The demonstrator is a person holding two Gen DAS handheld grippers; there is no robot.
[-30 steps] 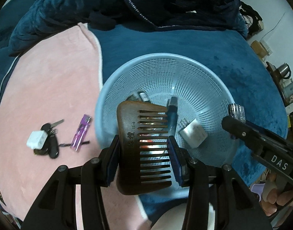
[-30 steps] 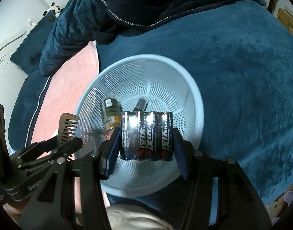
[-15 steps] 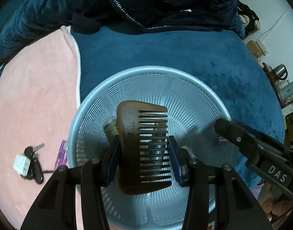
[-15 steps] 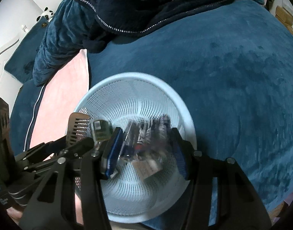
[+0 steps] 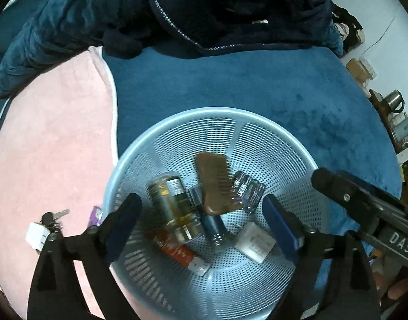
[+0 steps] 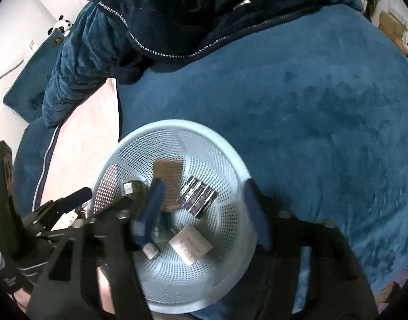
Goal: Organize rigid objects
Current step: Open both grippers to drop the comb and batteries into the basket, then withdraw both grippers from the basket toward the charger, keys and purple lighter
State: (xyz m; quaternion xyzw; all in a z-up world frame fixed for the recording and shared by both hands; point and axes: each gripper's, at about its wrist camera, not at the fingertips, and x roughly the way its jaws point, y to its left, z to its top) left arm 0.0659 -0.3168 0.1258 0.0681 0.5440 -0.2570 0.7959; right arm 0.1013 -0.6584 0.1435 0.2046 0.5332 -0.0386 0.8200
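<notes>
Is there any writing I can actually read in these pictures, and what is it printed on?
"DAS": white letters on the right tool's black body.
Bottle label: too blurred to read.
Battery pack print: too blurred.
White box: marks too small.
Orange tube: unreadable.

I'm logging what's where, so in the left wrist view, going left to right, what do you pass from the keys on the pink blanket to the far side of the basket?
keys with white tag → purple lighter → glass bottle → wooden comb → battery pack → right gripper
</notes>
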